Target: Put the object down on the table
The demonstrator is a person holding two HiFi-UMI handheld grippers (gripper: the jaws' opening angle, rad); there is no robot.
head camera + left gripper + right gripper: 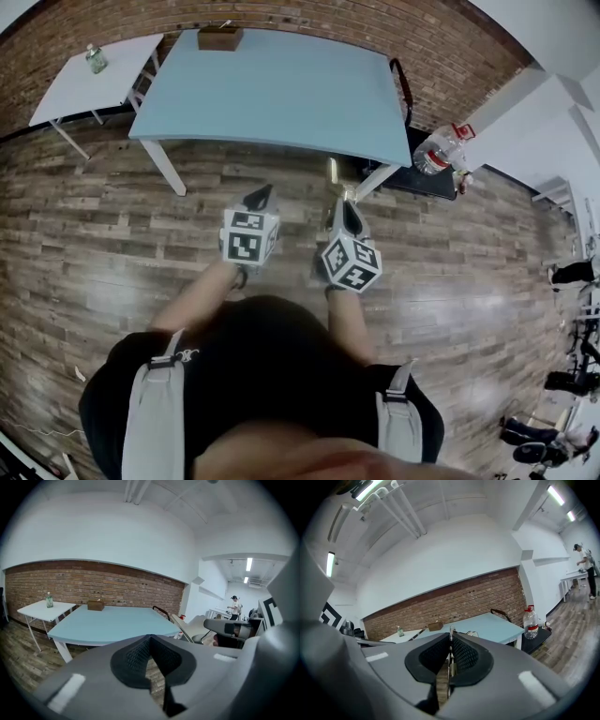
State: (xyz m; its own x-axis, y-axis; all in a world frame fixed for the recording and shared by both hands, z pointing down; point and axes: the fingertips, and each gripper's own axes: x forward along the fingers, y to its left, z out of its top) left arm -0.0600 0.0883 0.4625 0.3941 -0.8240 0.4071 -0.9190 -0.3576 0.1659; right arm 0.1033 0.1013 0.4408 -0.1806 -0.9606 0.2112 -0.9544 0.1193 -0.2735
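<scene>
- Brick wall (309,19) and plank floor (112,244) frame a light-blue rectangular table (281,94), which stands just ahead of the person.
- Right gripper (349,204): its jaws are pinched on a thin, pale, flat strip (450,634) that stands upright between the pads. I cannot tell what the strip is.
- Left gripper (261,195): its pads meet at the tips with nothing between them.
- Step in hand, as I judge it: carrying the strip, which is over the floor and short of the table.
- Next move calls for reaching over the tabletop, lowering until the strip rests there, then releasing.
</scene>
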